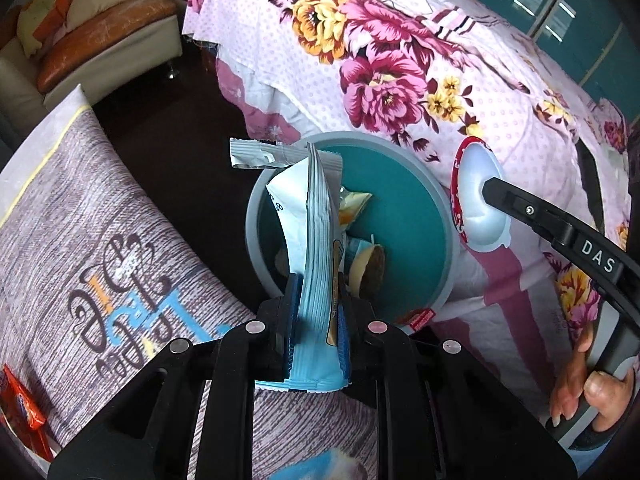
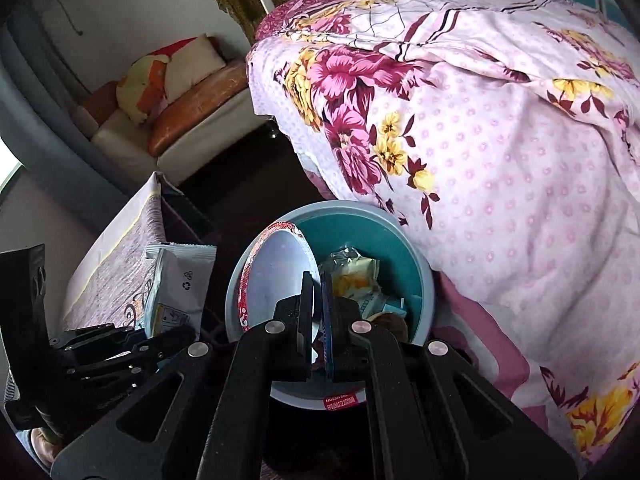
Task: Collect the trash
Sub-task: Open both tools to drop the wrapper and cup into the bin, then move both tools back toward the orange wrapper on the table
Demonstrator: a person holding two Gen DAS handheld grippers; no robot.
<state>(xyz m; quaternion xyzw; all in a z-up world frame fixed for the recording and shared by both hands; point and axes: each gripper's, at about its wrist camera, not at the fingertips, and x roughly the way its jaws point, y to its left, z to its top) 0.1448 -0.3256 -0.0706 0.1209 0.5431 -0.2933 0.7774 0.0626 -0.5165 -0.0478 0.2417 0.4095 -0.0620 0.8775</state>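
A teal trash bin [image 1: 404, 184] with a grey rim stands on the floor beside the bed; it also shows in the right wrist view [image 2: 400, 252]. Several wrappers [image 1: 354, 204] lie inside it. My left gripper [image 1: 318, 300] is shut on a light blue and white snack wrapper [image 1: 316, 240], held upright over the bin's near rim. My right gripper [image 2: 318, 320] is shut on a white round lid with a red rim [image 2: 276, 276], held over the bin's left side. That lid [image 1: 478, 196] shows in the left wrist view at the bin's right edge.
A bed with a pink floral sheet [image 1: 400, 60] rises right behind the bin. A grey printed cushion [image 1: 100, 248] lies to the left, with an orange packet [image 1: 22, 408] on it. A sofa with pillows [image 1: 80, 28] stands at the far left across dark floor.
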